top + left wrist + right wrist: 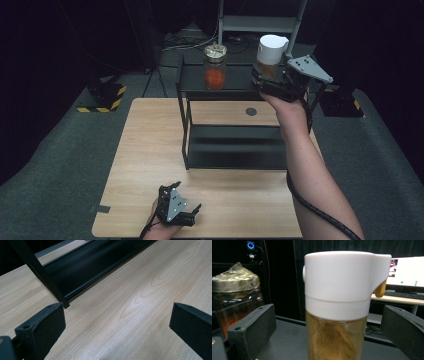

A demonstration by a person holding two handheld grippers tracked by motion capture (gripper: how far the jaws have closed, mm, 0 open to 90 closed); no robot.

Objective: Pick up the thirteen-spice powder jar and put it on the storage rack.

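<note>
left gripper (pixel 176 207): fingers wide apart, empty, low over bare wooden desk (pixel 150 165) | glass jar (pixel 215 67): orange contents, foil-covered lid, on black metal shelf (pixel 197 82) top | right gripper (pixel 329 337): fingers spread clear of white-capped jar (pixel 337 305), amber contents, same shelf

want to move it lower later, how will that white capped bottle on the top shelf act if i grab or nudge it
The white-capped bottle looks tall and narrow on the rack's top shelf, so a push high up may tip it. Its body looks smooth and clear, probably slippery and perhaps breakable. It seems full of yellowish contents, so likely heavy for its size. The right gripper stands open around it, pads apart from it.
</note>
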